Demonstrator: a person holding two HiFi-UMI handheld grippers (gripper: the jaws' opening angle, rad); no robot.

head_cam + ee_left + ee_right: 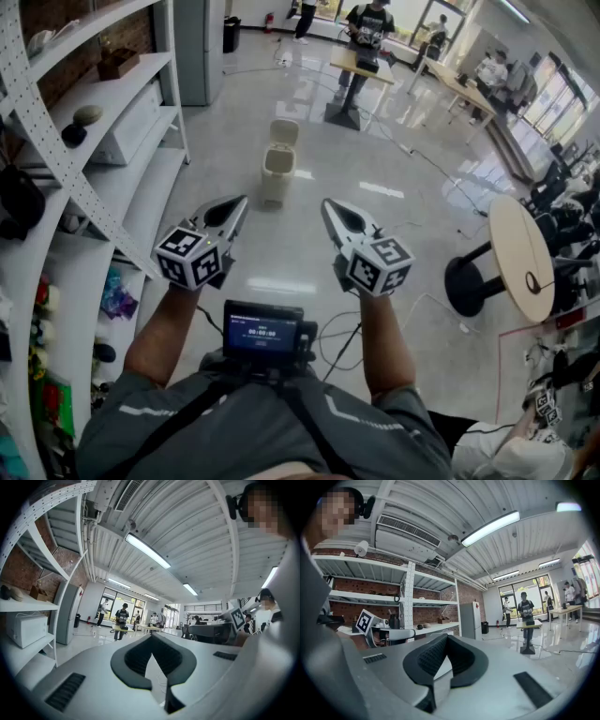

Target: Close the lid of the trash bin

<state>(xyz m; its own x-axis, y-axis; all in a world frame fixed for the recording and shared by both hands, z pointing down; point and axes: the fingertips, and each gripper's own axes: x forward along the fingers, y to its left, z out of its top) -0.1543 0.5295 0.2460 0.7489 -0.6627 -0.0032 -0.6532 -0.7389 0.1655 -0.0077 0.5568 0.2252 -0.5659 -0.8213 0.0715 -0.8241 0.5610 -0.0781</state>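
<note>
Cream plastic: a bin (277,176) out on the glossy floor (394,281), well ahead of both grippers and, from the head view, roughly in line with the gap between them. Its lid (284,132) up, tilted back behind the open mouth. Touched by nothing.

Low at the left, the left gripper (240,202), marker cube (192,258) back near the wrist, nose aimed forward and a little inward. Seen along its own jaws in the left gripper view, black ribbed pads (133,656) brought together at the tips, with only a small diamond-shaped hollow behind them and nothing in it. Closed and empty.

Beside it but apart, the right gripper (328,204), nose also forward and a little inward. Same story in the right gripper view: pads (429,660) meeting at the tips, a small hollow behind, holding nothing.

Both gripper views tipped up toward a ribbed white ceiling (187,536) with strip lights. Bin visible in the head view only.

Along the left, white shelving (122,159) against brick. At the right, a round pale table (520,253) on a black foot. At the chest, a small lit screen (263,333). Far off, people (367,23) around desks by the windows.
</note>
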